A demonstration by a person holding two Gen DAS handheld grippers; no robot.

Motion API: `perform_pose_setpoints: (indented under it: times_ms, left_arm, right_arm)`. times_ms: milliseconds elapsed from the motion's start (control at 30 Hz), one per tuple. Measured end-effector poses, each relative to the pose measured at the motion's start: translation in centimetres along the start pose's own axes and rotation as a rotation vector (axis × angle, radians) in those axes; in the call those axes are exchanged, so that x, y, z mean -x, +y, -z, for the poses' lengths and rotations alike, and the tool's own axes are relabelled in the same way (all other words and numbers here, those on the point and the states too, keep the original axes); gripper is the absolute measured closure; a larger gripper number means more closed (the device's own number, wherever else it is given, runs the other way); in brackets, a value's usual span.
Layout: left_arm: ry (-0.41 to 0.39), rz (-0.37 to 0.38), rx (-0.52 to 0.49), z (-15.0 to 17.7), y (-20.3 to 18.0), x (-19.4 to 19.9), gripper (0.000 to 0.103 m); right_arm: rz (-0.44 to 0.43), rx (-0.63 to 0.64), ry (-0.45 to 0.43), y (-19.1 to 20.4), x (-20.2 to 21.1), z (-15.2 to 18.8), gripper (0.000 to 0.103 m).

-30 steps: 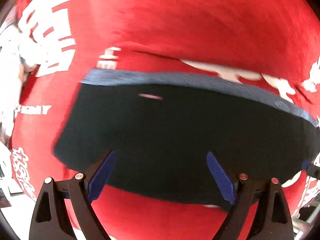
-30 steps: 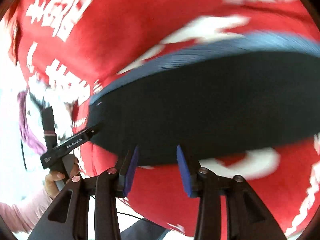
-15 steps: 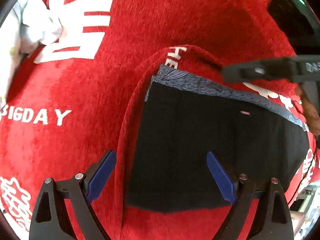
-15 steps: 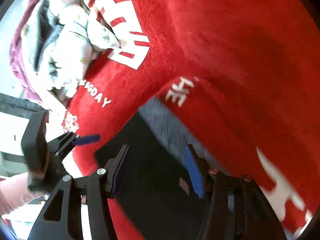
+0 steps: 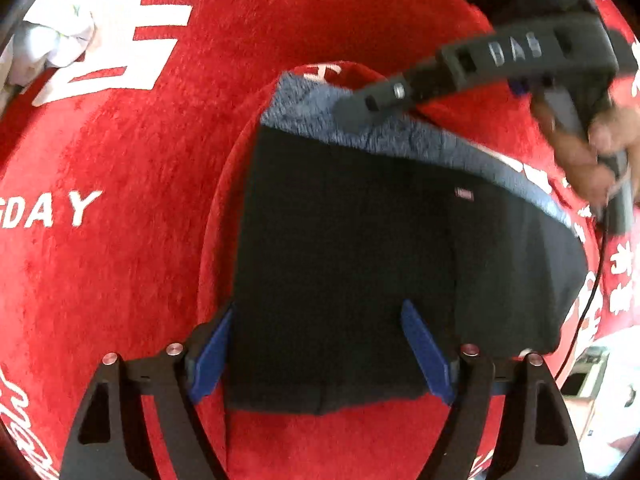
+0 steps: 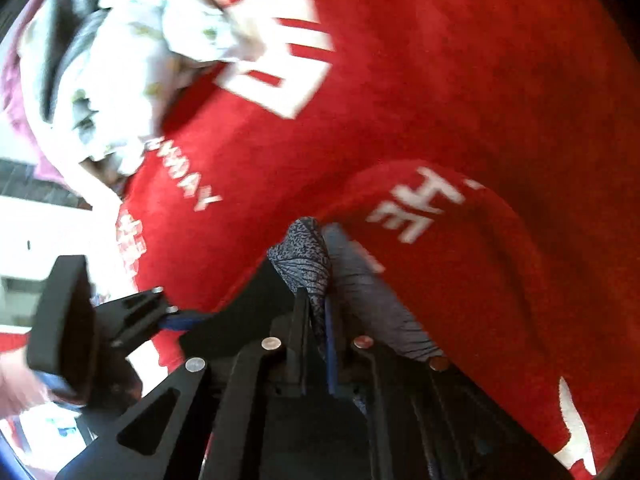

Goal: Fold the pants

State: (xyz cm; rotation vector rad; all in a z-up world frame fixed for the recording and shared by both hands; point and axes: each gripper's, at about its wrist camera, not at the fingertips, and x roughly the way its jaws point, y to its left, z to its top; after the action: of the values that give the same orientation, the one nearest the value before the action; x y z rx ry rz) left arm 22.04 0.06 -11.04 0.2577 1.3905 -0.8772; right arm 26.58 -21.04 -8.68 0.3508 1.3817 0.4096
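Left wrist view shows the left gripper (image 5: 316, 354) near the lens, jaws apart and just closing, astride the near edge of the black pants (image 5: 344, 264) without pinching. Farther off, the right gripper (image 6: 316, 312) is clamped on the grey waistband (image 6: 306, 256). The pants lie flat on the red cloth (image 5: 120, 272). For a clean fold, the left should pinch the hem, then both lift together. Beyond, a laundry heap (image 6: 120, 60), perhaps loose; no container is visible.
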Motion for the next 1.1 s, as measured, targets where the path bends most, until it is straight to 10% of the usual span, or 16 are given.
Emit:
perform_pose_setpoints:
  times_ms: [267,333,467,800,933,1100]
  left_arm:
    - [-0.035,-0.108,0.117,0.3,0.6,0.1,0.021]
    - [-0.058,-0.145,0.114,-0.1,0.0,1.1,0.021]
    - [-0.088,-0.148,0.126,-1.2,-2.0,3.4,0.021]
    - [-0.046,-0.155,0.059,-4.4,-11.8,-0.9,0.021]
    - [-0.031,-0.31,0.008,-3.7,-14.2,-4.7,0.015]
    - [-0.023,-0.312,-0.016,-3.3,-14.5,-4.8,0.011]
  right_arm:
    - [0.111,-0.098,-0.032,-1.6,-3.6,-0.3,0.081]
    - [0.11,-0.17,-0.068,-1.8,-2.6,0.3,0.064]
    - [0.075,-0.225,-0.171,-2.3,2.4,3.9,0.064]
    - [-0.106,-0.676,-0.377,-7.1,14.2,26.9,0.062]
    - [-0.177,-0.942,-0.407,-9.5,13.2,37.0,0.062]
    - [-0.293,-1.072,-0.456,-10.6,10.3,41.6,0.061]
